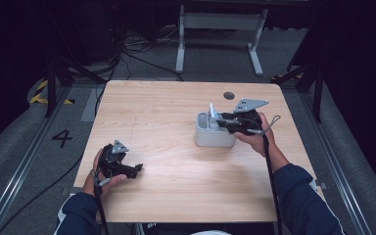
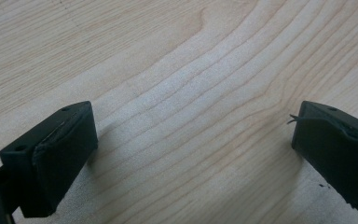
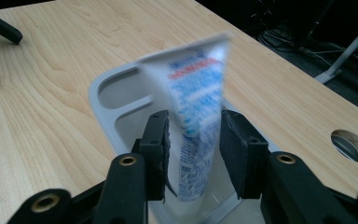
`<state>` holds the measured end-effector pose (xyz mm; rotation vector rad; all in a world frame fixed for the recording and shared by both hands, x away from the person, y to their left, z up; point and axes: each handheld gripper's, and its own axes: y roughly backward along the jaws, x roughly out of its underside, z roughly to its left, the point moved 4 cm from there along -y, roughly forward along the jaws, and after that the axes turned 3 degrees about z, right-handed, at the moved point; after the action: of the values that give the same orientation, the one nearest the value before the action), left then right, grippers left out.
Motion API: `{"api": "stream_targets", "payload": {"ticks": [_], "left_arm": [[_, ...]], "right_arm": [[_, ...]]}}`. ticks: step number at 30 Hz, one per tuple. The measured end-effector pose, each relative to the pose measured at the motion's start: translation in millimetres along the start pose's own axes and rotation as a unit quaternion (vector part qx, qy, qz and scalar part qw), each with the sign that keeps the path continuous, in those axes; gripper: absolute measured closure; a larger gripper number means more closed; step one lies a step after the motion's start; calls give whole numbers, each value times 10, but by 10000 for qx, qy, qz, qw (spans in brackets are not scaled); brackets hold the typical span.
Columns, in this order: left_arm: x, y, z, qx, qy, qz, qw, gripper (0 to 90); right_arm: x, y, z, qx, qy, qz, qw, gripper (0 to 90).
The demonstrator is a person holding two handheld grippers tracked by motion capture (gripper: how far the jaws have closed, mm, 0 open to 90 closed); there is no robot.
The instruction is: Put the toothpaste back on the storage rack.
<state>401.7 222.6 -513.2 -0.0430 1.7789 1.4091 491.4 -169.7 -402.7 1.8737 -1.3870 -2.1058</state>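
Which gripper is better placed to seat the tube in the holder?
Right. The right gripper grips the toothpaste tube above the grey holder; the left gripper, open, sits far across the table.

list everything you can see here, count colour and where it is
table: one, light wood, centre of the high view
holder: one, grey, with compartments, right of the table's centre
tube: one, white with blue and red print, standing in the holder between the right tongs' jaws
round hole: one, dark, in the tabletop near the far edge
floor marking 4: one, black, on the grey floor left of the table
white frame: one, on the floor beyond the table
left tongs: one, black, open, low over the near left of the table
right tongs: one, black, at the holder, jaws either side of the tube
sleeves: two, dark blue, bottom edge
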Motion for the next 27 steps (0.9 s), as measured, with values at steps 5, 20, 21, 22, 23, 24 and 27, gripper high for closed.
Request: {"api": "stream_targets", "payload": {"ticks": [5,20,21,22,23,24,27], "left_arm": [[0,0,1,-6,-6,0,10000,5],[0,0,0,0,0,1,10000,5],[0,0,0,0,2,1,10000,4],[0,0,0,1,1,2,10000,5],[0,0,0,0,1,0,10000,5],[0,0,0,0,1,0,10000,5],[0,0,0,1,0,1,10000,5]], "right_arm": [[25,16,-22,41,-86,-32,9999,577],[-1,140,10,177,-60,-74,9998,389],[0,150,16,179,-44,-57,9998,381],[2,165,23,179,-18,-22,9998,377],[2,180,28,192,11,-9,9998,376],[1,196,30,201,51,-20,9998,376],[3,277,32,214,0,-104,9997,371]]}}
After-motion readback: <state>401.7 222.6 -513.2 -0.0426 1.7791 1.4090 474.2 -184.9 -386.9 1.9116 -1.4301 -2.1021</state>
